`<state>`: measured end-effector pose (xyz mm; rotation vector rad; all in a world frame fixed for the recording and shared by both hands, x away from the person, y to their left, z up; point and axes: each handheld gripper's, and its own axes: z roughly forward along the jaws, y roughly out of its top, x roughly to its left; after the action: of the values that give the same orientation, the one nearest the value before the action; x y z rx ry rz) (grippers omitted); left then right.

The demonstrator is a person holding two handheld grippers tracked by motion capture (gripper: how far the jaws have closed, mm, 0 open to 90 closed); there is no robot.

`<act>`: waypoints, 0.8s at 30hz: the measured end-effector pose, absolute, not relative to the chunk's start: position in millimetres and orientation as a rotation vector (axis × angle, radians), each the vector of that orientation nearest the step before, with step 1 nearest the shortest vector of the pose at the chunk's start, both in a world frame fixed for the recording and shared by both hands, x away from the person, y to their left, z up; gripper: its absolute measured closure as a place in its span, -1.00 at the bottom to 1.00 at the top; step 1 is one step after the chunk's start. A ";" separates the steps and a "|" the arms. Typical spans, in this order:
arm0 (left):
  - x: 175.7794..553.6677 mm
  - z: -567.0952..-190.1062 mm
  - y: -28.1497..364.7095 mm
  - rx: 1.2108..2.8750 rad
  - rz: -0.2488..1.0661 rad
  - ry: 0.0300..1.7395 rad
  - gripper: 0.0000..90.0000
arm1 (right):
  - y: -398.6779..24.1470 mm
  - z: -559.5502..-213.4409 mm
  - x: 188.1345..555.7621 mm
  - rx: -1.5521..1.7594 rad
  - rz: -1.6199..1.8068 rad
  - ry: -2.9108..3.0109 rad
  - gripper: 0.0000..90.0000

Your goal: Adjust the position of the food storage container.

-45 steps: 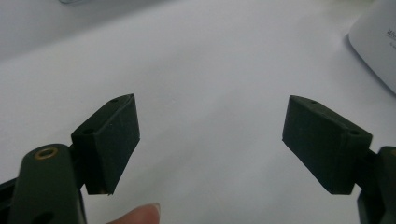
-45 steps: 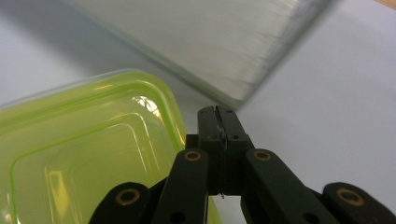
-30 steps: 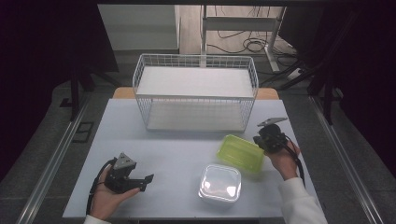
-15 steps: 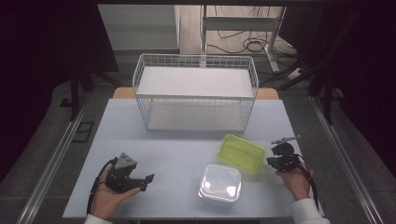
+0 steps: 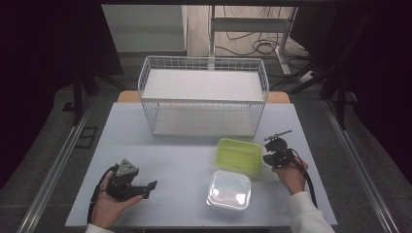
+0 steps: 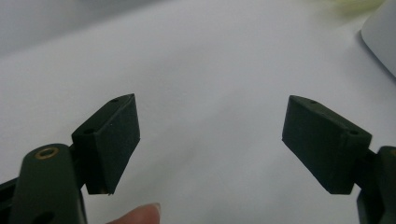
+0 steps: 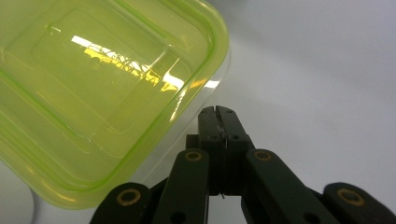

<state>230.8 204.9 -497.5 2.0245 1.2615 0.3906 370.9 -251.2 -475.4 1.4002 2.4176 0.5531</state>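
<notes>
The right gripper's [image 7: 218, 112] fingers are pressed together on nothing, just beside the corner of the green container [image 7: 100, 93], which lies on the white surface [image 5: 170, 160] before the wire basket [image 5: 203, 99]. The left gripper's [image 6: 210, 140] fingers gape, empty. The container looks light, stiff and slick; its raised rim seems the best hold.

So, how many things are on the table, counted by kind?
Green container: 1
Clear container: 1
White wire basket: 1
Total: 3
</notes>
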 end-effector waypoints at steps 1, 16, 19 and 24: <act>230.8 -497.5 204.9 2.024 0.391 1.262 -0.58 | -248.1 -475.0 372.8 1.389 0.553 2.422 0.98; 230.7 -500.1 200.8 2.055 0.380 1.243 -0.56 | -218.8 -479.2 386.2 1.315 0.554 2.463 0.98; 230.7 -500.5 200.6 2.055 0.376 1.243 -0.56 | -215.5 -480.9 386.7 1.311 0.557 2.469 0.98; 230.7 -500.5 199.8 2.057 0.376 1.241 -0.56 | -211.7 -481.4 386.9 1.301 0.554 2.481 0.98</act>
<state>230.7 199.8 -500.5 2.0573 1.2412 0.3758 386.9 -211.7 -481.4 1.3013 2.4810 0.5538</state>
